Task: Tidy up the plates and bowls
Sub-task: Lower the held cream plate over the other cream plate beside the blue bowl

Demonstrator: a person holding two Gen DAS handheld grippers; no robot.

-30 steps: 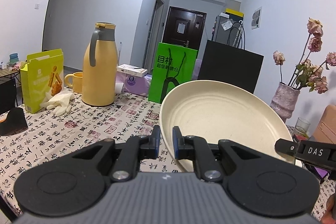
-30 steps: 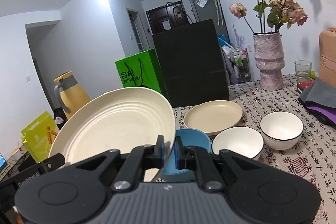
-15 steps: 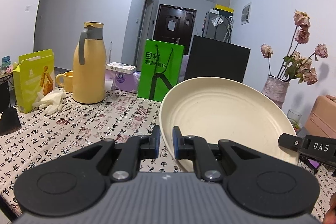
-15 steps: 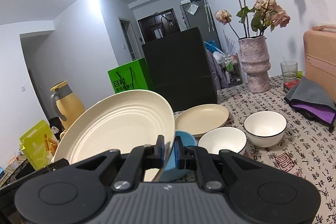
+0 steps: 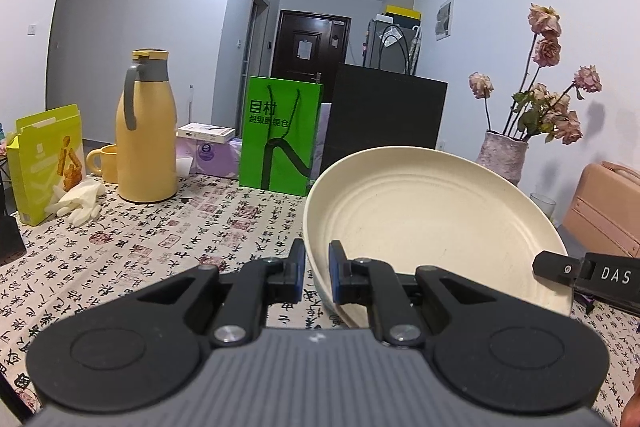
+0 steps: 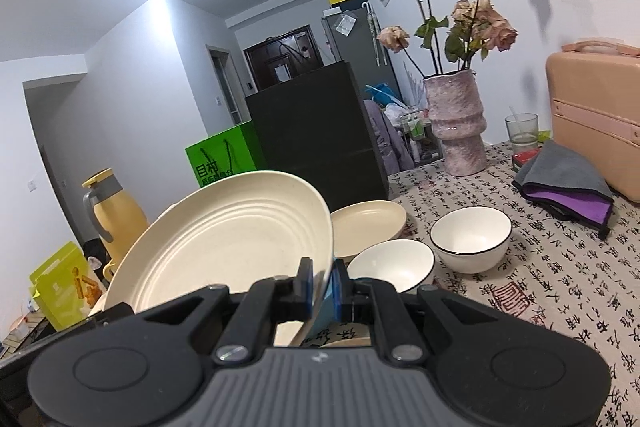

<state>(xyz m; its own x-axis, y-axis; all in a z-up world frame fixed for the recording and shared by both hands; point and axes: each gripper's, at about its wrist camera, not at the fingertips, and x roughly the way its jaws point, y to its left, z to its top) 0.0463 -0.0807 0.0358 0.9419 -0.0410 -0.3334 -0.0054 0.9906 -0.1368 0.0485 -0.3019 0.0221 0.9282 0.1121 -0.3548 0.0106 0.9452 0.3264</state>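
Large cream plate observed tilted above the desk, held at opposite rims: left gripper clamped on its near-left edge, right gripper clamped on its right edge. Second cream plate and two white bowls rested on the desk beyond

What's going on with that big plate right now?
Left gripper and right gripper both clamp the cream plate, held tilted. Two white bowls sit ahead.
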